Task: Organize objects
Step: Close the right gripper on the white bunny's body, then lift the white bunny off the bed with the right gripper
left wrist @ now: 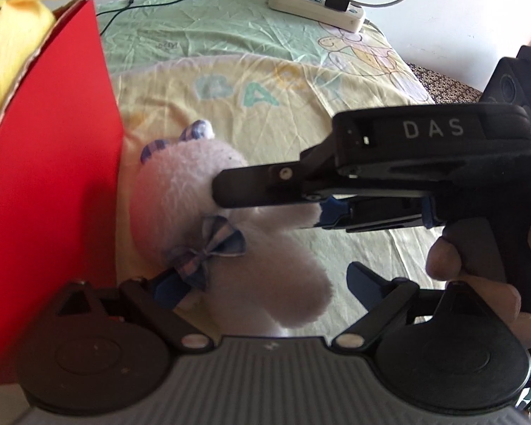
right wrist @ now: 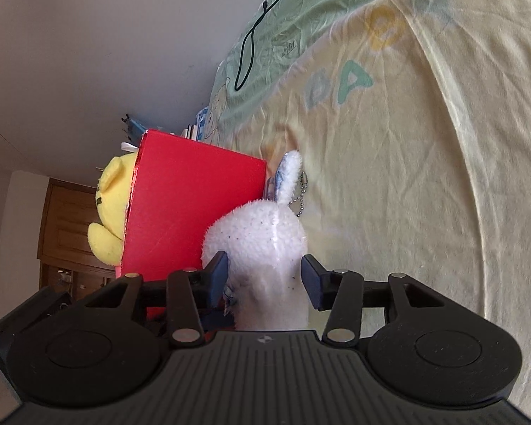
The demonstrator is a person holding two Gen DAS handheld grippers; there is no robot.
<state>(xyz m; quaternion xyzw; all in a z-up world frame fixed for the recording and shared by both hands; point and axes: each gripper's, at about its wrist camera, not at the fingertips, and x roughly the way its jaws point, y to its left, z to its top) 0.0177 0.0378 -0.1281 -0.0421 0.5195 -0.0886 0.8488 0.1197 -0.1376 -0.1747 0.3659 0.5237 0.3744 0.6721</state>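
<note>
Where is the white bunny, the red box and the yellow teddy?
white bunny (right wrist: 255, 233): right wrist view, on the back of its fluffy head.
red box (left wrist: 49, 177): left wrist view, on its flat red side.
yellow teddy (right wrist: 111, 191): right wrist view, on its head.

bed sheet (left wrist: 301, 53) | on it: power strip (left wrist: 317, 7), red box (left wrist: 53, 177)

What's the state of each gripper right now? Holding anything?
Left gripper: open, jaws spread either side of the white plush bunny, not clamping it.
Right gripper: closing on the bunny's body beside the red box; firm grip cannot be told.
</note>
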